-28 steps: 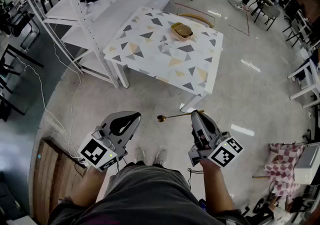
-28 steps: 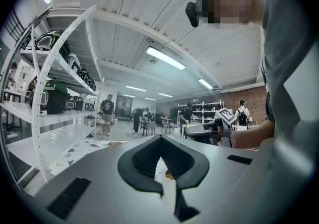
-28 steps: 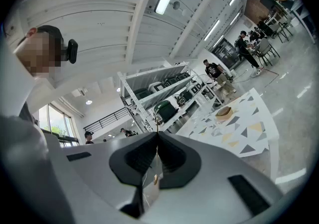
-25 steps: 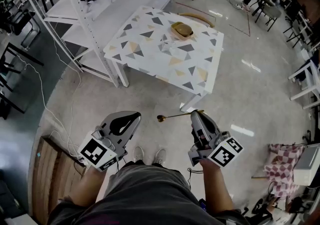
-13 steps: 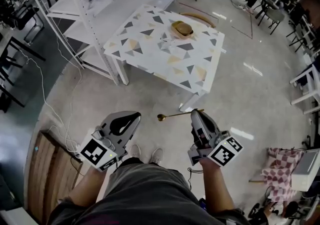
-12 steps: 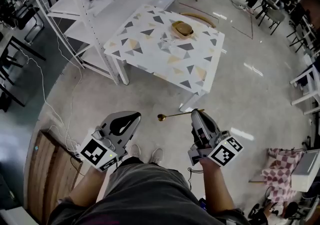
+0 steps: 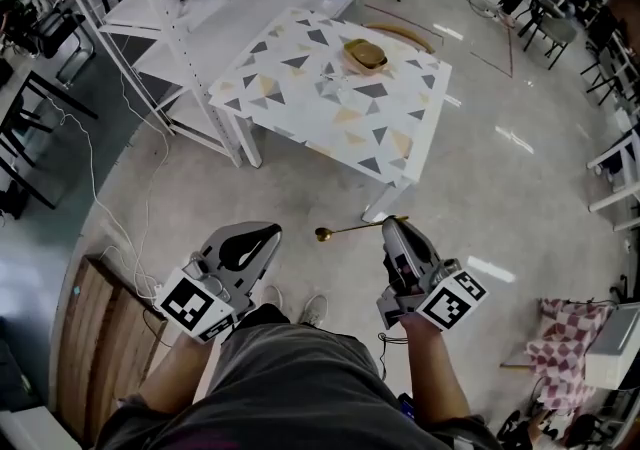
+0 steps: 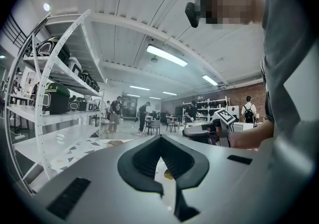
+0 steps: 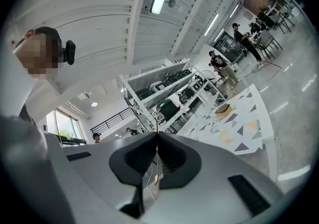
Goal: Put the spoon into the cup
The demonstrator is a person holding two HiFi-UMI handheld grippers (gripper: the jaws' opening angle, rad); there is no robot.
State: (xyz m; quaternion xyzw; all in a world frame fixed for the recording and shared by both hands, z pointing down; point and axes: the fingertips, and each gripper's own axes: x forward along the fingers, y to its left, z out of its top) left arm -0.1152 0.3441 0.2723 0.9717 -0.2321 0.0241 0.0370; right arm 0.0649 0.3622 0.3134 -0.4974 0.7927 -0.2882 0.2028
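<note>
In the head view my right gripper is shut on the handle of a gold spoon, which lies level with its bowl pointing left. My left gripper hangs beside it, shut and empty. Both are held at waist height over the floor, well short of the triangle-patterned table. A tan cup-like vessel stands at the table's far side. In the right gripper view the spoon shows edge-on between the jaws of that gripper, with the vessel far off. The left gripper view shows its jaws touching.
White shelving racks stand left of the table. A wooden board and loose cables lie on the floor at left. A checked cloth and chairs are at right. People stand far back.
The table and floor have slid slightly in the head view and my feet have shifted. Both grippers and the spoon keep the same pose.
</note>
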